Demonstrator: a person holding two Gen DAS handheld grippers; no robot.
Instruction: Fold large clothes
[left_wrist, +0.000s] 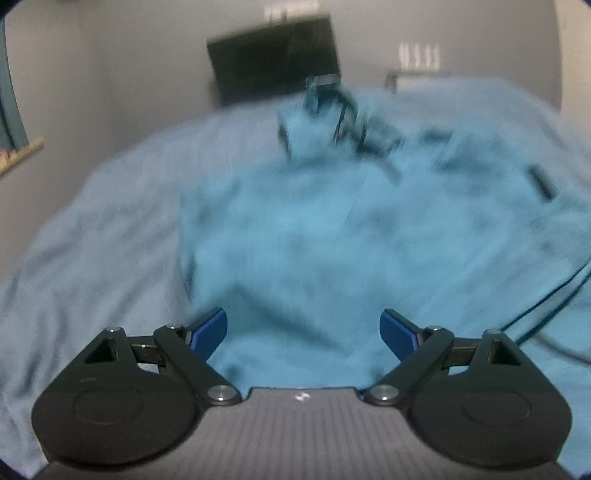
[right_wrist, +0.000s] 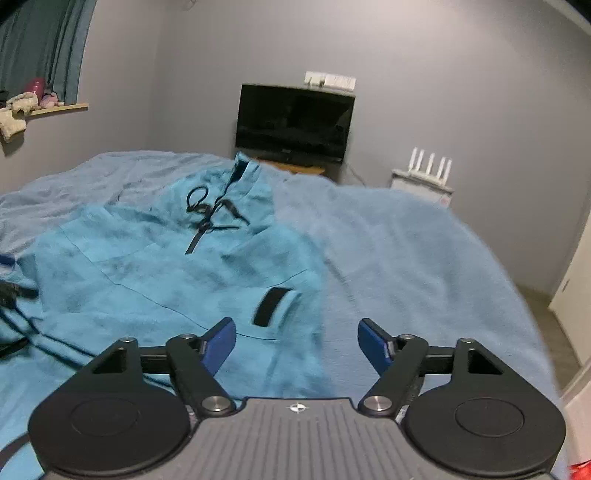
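A large turquoise pullover (right_wrist: 155, 266) lies spread on a bed, collar toward the far end, with a black drawstring (right_wrist: 201, 206) and a black pocket strip (right_wrist: 269, 301). In the blurred left wrist view the same pullover (left_wrist: 303, 236) fills the middle. My left gripper (left_wrist: 303, 332) hovers over its near part, jaws wide apart, nothing between the blue pads. My right gripper (right_wrist: 296, 339) is open above the pullover's right edge, where it meets the blanket, with nothing held.
A pale blue blanket (right_wrist: 406, 251) covers the bed. A dark television (right_wrist: 293, 123) stands against the grey back wall, a white router (right_wrist: 430, 166) to its right. A shelf with soft items (right_wrist: 22, 107) and a curtain are at the left. Floor shows at the far right.
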